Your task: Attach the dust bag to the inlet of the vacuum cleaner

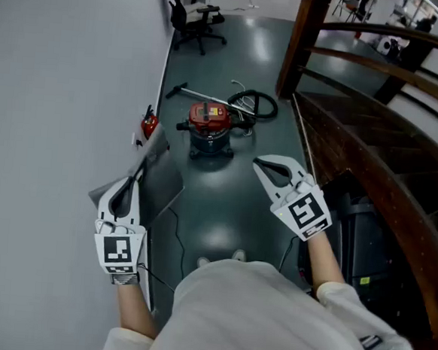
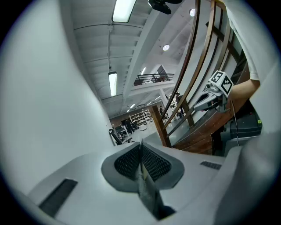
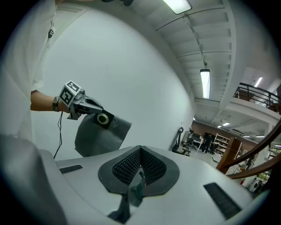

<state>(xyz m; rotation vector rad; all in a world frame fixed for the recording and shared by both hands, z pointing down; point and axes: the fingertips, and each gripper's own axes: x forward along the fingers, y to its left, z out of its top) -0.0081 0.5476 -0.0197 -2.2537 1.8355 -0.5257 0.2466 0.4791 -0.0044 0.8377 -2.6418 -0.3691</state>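
The red-topped vacuum cleaner stands on the floor. Well short of it hangs the grey dust bag, pinched at its collar by the closed left gripper. The bag looks light and floppy, and only the collar seems stiff enough to steer. The right gripper, also short of the vacuum cleaner, is closed on nothing.
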